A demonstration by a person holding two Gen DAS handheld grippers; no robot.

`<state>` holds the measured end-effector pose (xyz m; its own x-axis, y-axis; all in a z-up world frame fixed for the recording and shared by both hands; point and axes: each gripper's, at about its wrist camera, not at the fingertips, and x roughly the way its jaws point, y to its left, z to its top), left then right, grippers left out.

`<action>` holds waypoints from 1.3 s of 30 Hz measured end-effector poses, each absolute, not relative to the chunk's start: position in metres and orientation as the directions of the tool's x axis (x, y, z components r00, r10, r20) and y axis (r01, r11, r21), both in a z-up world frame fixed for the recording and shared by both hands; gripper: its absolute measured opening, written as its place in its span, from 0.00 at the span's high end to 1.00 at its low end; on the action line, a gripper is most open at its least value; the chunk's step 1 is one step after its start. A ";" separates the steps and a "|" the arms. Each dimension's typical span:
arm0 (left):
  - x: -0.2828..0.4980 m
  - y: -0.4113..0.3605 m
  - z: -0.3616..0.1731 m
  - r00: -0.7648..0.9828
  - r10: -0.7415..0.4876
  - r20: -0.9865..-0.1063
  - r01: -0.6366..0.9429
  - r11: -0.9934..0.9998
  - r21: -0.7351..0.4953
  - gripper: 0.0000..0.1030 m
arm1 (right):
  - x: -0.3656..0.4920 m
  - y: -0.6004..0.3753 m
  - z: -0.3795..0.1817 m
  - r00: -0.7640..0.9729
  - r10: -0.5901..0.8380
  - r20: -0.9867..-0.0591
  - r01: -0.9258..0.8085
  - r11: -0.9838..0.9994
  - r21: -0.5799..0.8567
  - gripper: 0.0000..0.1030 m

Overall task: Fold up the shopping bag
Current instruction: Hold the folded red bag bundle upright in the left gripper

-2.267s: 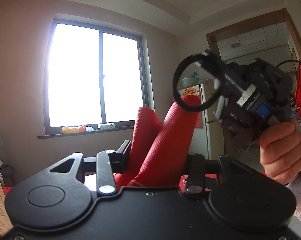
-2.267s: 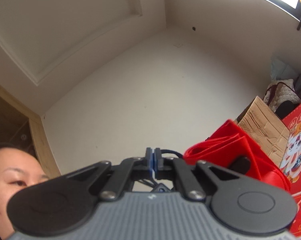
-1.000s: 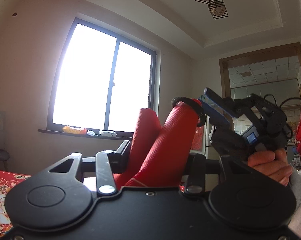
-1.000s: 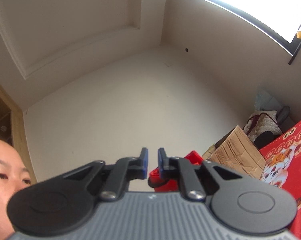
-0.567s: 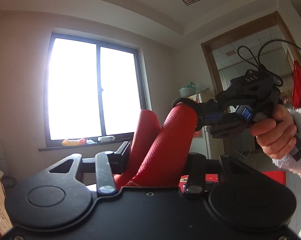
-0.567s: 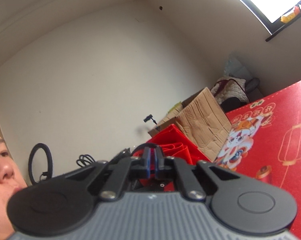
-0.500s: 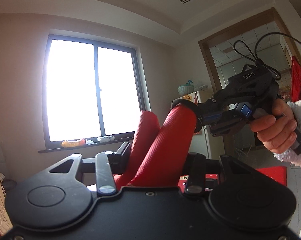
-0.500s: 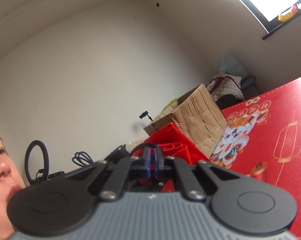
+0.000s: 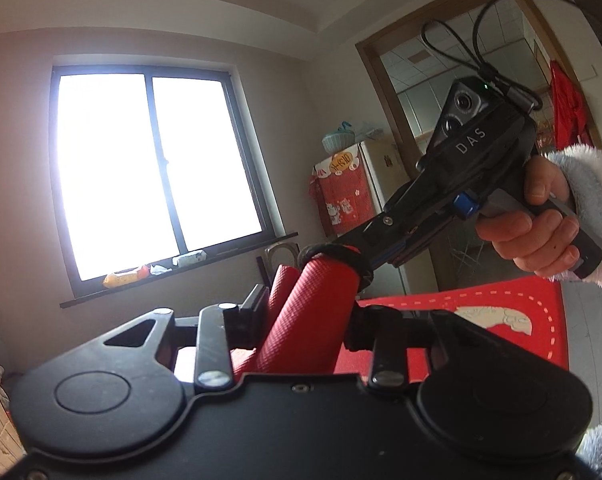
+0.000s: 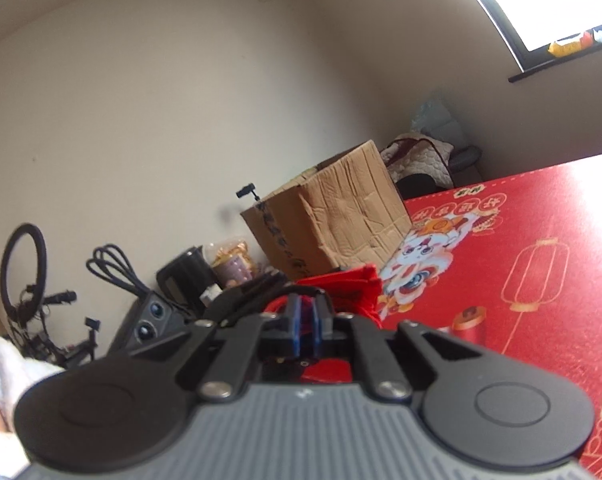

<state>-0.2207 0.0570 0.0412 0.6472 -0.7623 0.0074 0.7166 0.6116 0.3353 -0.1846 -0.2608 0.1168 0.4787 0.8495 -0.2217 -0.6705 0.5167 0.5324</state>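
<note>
A red tabletop (image 10: pixel 541 248) printed with a lion-dance figure and lanterns is shown broadly in the right wrist view, whereas in the left wrist view only a strip of it (image 9: pixel 501 312) is seen beyond the gripper body. A creased cardboard box (image 10: pixel 333 216) standing at the tabletop's far edge is seen only from the right wrist, as are a ring light (image 10: pixel 23 258) and some cables against the wall. A bright window (image 9: pixel 157 168) and a fridge (image 9: pixel 353 184) with a red cover are offered only by the left wrist view.

The shopping bag (image 9: pixel 309 316), rolled into a tight red bundle, is held upright above the tabletop and gripped between the fingers of the left gripper (image 9: pixel 301 312), which are closed against its sides. A black elastic band (image 9: pixel 333 254) is seen around the roll's top end. The band is pinched by the right gripper (image 9: pixel 371 264), held by a hand (image 9: pixel 541 224) in a white fleecy sleeve. From the right wrist, its own blue-padded fingers (image 10: pixel 297 320) are seen nearly together with the black band (image 10: pixel 301 290) and red fabric (image 10: pixel 345 284) just ahead of them.
</note>
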 end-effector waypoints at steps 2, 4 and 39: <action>-0.222 0.052 0.035 0.639 -0.769 -0.016 0.722 0.592 0.357 0.69 | -0.180 -0.263 0.107 0.460 0.858 -0.230 -0.651 0.502 0.570 0.93; -0.222 0.047 0.028 0.636 -0.770 -0.038 0.720 0.576 0.386 0.70 | -0.178 -0.264 0.097 0.452 0.861 -0.235 -0.631 0.494 0.598 0.92; -0.201 0.063 0.023 0.617 -0.782 -0.088 0.770 0.577 0.272 0.71 | -0.208 -0.296 0.060 0.596 0.800 -0.066 -0.655 0.532 0.536 0.08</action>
